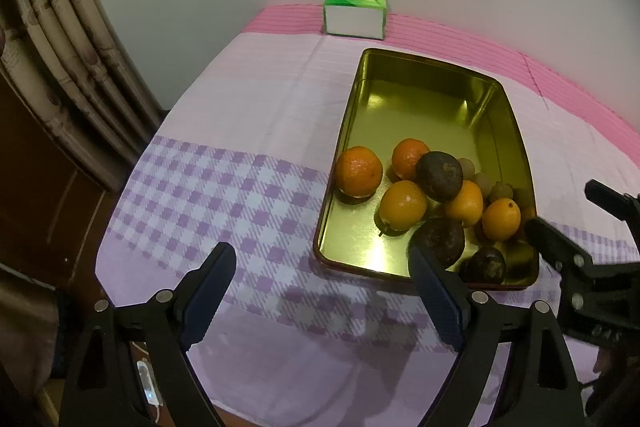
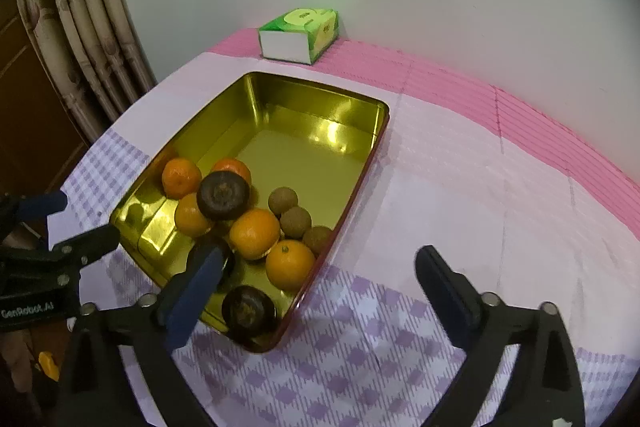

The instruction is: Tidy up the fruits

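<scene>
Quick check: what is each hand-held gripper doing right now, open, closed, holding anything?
Left hand-held gripper: open, holding nothing.
Right hand-held gripper: open, holding nothing, above the tin's near end.

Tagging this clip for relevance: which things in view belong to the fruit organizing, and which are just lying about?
Belongs to the job:
- gold tray
- oranges
- dark round fruits
- small brown fruits
- left hand-held gripper, open
- right hand-held gripper, open, empty

Just lying about:
- green tissue box
- checked tablecloth
- curtain
</scene>
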Demonstrator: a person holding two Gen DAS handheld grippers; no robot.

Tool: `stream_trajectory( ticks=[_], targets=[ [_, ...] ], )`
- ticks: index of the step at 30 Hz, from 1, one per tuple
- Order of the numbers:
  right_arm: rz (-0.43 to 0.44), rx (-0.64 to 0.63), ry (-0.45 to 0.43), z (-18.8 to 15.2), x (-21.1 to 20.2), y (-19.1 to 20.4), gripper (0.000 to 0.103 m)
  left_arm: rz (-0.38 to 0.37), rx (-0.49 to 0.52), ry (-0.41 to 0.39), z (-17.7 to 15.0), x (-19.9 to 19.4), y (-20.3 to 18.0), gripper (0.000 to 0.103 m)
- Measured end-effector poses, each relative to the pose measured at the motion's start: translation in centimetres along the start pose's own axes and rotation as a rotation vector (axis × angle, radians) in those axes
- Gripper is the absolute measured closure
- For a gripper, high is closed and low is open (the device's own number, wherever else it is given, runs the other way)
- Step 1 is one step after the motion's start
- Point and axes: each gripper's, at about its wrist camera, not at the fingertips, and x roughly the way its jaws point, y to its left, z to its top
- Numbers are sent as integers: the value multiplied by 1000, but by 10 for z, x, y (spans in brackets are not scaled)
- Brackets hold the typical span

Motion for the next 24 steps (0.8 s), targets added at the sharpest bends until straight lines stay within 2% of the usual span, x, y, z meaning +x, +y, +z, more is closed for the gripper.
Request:
stream_trajectory(
  ticks=[8,24],
  targets=[
    [-2,-34,18,-13,-8,11,1,10,14,-3,-1,0,-3,15],
    [3,30,78,-28,-6,6,1,37,89,-9,-5,-1,-24,15]
  ],
)
